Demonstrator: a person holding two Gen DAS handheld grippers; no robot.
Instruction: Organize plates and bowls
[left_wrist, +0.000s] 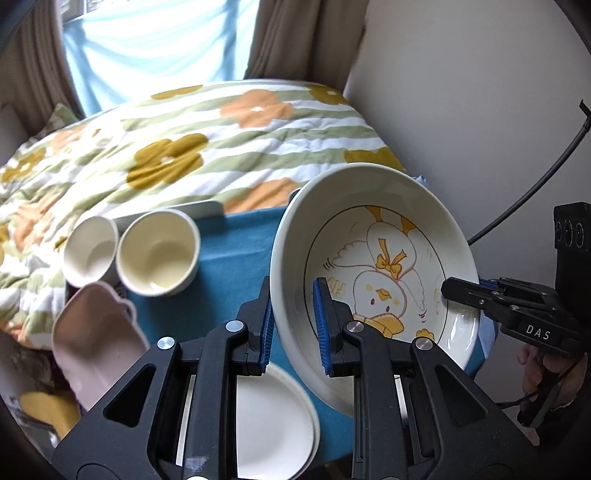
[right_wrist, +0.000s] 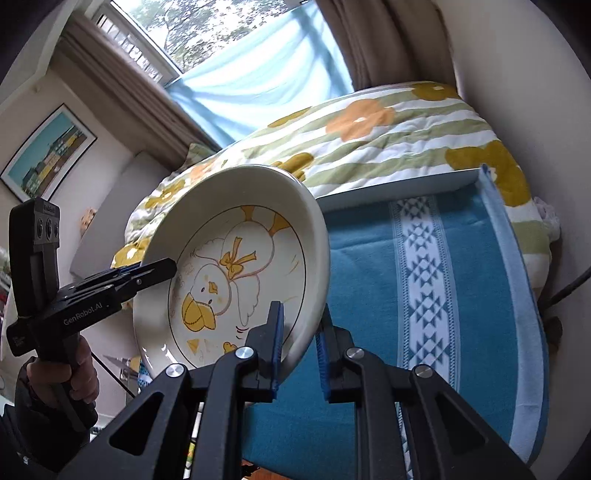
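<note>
Left claw (left_wrist: 293, 325): pressed onto the rim of the duck bowl, one blue pad outside the wall, the other inside; the bowl's near-left edge sits between them.
Right claw (right_wrist: 299, 350): pinching the opposite rim of the same bowl, one pad inside the wall, one outside.
Duck bowl (left_wrist: 373, 266): large cream bowl with a yellow duck drawing on its floor; held by both claws, tilted, clear of the counter, its open face turned toward the cameras.
Person's hand (right_wrist: 79, 373): wrapped around the left claw's handle, seen from the right wrist view to the left of the right claw.
Counter (right_wrist: 369, 295): covered with a blue cloth bearing a white patterned band; it lies beyond and below the right claw.
Two cups (left_wrist: 129, 253): pale, upright, touching side by side on the counter, ahead and left of the left claw.
Pink dish (left_wrist: 94, 343): tilted, left of the left claw, nearer than the cups.
White plates (left_wrist: 273, 421): stacked flat, directly beneath the left claw; the count is unclear.
Bed (left_wrist: 184, 147): striped flowered quilt, beyond the counter, far ahead of both claws.
Curtains (left_wrist: 291, 37): brown, flanking a blue-draped window behind the bed.
</note>
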